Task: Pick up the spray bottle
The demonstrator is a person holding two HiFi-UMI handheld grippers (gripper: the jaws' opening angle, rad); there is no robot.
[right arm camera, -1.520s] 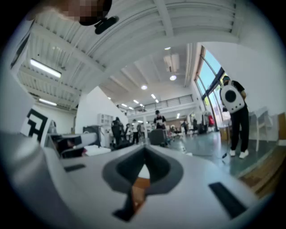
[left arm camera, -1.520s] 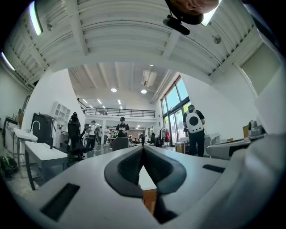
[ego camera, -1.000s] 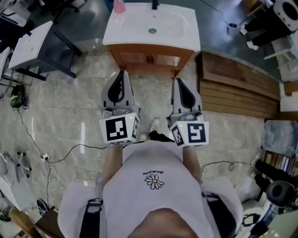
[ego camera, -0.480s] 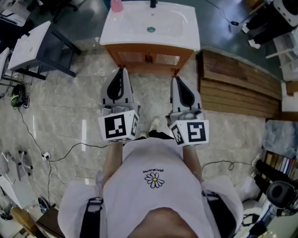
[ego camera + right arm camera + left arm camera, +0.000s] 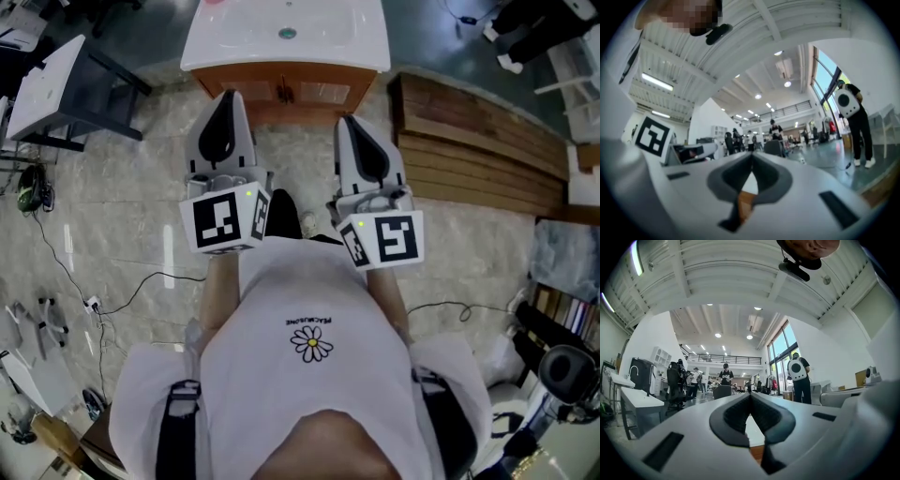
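Note:
A white sink on a wooden cabinet stands straight ahead at the top of the head view. Only a pink sliver of the bottle on its back left corner shows at the frame's top edge. My left gripper and right gripper are held side by side, level, pointing at the cabinet and a little short of it. Both are shut with nothing between the jaws. In the left gripper view the dark pads meet at the tip, and the right gripper view shows the same.
A grey table stands at the left and a stack of wooden planks at the right. A cable runs over the stone floor. In the gripper views several people stand far off in the hall.
Both grippers and the person have moved forward towards the sink cabinet. The sink has slid up the frame, and the pink bottle has nearly left the top edge.

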